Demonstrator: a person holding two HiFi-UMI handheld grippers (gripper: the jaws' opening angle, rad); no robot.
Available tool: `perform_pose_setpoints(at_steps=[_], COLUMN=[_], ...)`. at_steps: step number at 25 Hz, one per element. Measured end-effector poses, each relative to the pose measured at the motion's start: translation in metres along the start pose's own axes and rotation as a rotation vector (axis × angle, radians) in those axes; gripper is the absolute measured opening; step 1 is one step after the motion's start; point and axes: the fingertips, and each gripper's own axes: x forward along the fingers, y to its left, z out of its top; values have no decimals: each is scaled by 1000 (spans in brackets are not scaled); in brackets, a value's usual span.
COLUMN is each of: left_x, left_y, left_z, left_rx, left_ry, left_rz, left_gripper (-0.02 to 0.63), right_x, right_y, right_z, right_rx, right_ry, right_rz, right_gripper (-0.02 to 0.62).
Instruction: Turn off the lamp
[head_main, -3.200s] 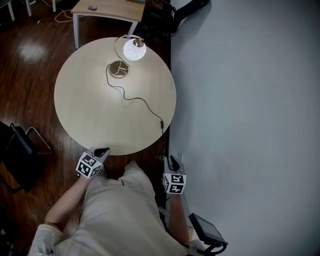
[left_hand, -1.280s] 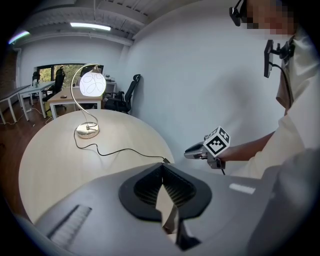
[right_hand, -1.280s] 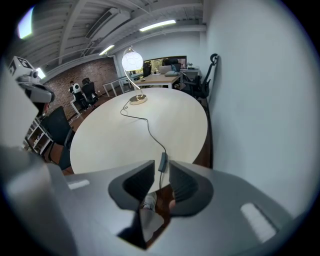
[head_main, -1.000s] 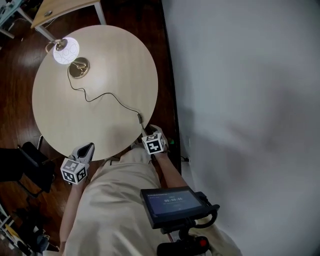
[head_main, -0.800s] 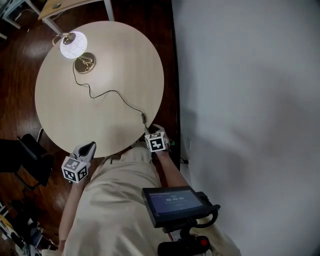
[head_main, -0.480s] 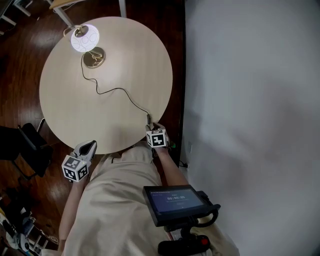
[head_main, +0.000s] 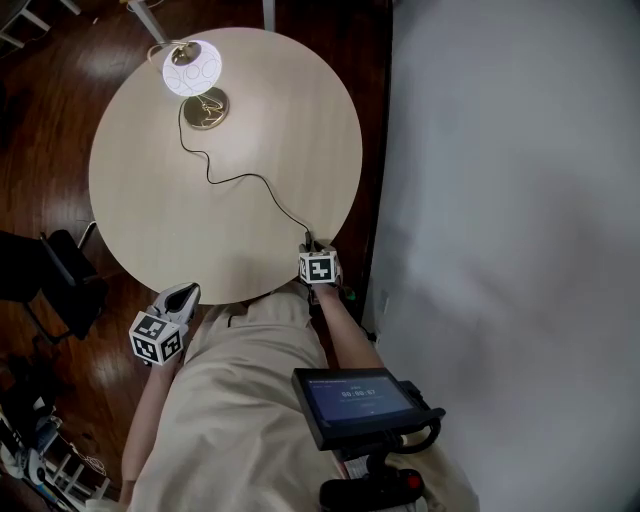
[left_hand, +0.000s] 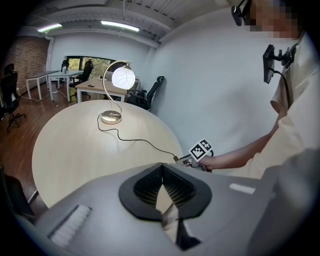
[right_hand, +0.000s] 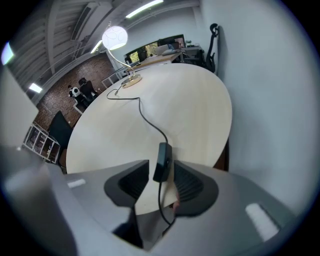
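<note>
**Step in hand: reaching the switch.** My right tongs (right_hand: 161, 167), jaws spread, straddle the cord's inline switch (right_hand: 162, 156) without pinching it. The lamp (right_hand: 115, 37) (globe lit) stands far beyond them. My left tongs (left_hand: 162, 167) are pressed together, empty. Next: squeeze squarely until the switch clicks.

Ceiling strip lights (left_hand: 119, 25) lit the room evenly, and daylight showed at a far window (left_hand: 89, 63). The lamp (head_main: 192, 70) glowed white, its globe washed out to a flat disc in the head view, brightening the table (head_main: 260, 130) nearby. The dark floor (head_main: 60, 150) carried soft glare. Both gripper views bulged strongly, straight lines curving towards black corners, and the pale wall (head_main: 520, 200) looked flat and shadowless.
</note>
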Motion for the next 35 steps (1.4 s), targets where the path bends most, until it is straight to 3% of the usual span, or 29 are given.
perform_pose_setpoints(at_steps=[13,21,26,35], left_x=[-5,-4,-3,-1], left_y=[8,15,17,16], left_z=[-8,-3,-4,-7], left_rx=[-38,-40,-37,-23], left_ry=[4,-1,12,44], left_rz=[34,46,45,37], left_gripper=[-20,-20,-20,-20], right_x=[15,15,15,12], right_y=[0,-4,1,-1], right_z=[3,6,8,4], right_rx=[32,34,-4,61], right_ry=[-9,24,-26,-63], right_rz=[16,-29,-43,-91], right_gripper=[156,117,150,150])
